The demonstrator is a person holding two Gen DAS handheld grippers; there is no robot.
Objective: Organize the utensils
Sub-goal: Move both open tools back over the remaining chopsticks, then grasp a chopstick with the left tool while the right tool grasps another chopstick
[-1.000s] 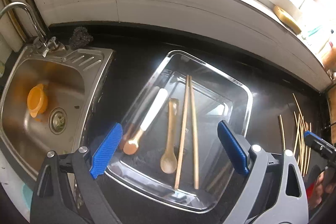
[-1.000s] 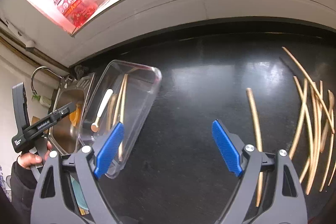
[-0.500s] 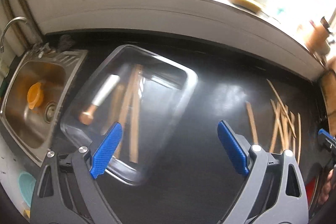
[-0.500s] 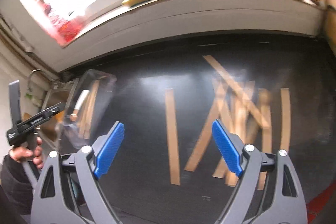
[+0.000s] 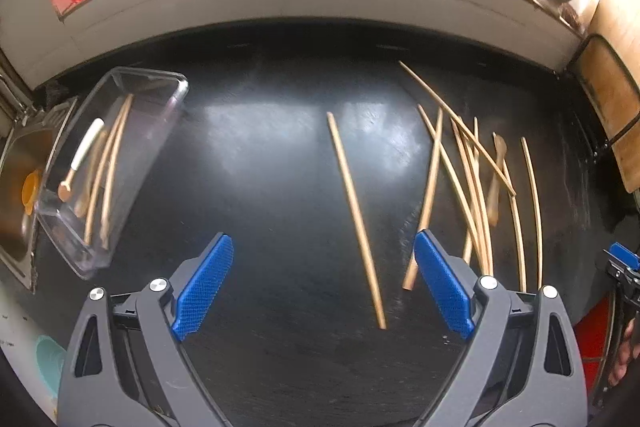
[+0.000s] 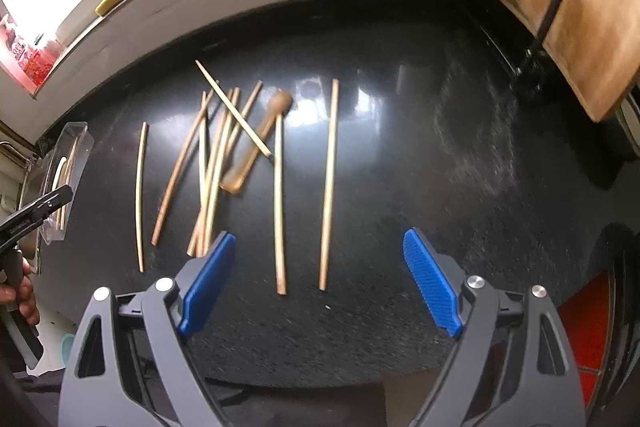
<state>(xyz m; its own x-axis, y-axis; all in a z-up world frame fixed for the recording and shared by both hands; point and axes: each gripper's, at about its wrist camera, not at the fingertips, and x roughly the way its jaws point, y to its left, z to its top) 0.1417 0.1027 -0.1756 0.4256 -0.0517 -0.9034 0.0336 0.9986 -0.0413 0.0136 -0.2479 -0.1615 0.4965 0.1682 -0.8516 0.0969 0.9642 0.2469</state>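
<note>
Left wrist: single chopstick [image 5: 355, 217] lies between the spread, empty jaws of the left gripper [image 5: 322, 285]; clear tray [image 5: 110, 163] visible far left. Right wrist: right gripper [image 6: 320, 281] jaws spread, empty, two chopsticks [image 6: 304, 187] between them; wooden spoon [image 6: 256, 145] shown clearly.

Near the worktop's [image 5: 280, 155] left edge, beside the sink [image 5: 16, 187], stands the tray [image 5: 160, 115], holding chopsticks and what may be spoons. One chopstick [image 5: 354, 215] lies alone mid-worktop; the crossed pile of chopsticks [image 5: 472, 187] lies toward the right edge.

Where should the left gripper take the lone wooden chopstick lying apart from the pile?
Grip the lone wooden chopstick at mid-length, from straight above, fingers astride it. It lies flat on the black countertop, clear of the scattered chopstick pile. The left gripper is already open.
</note>
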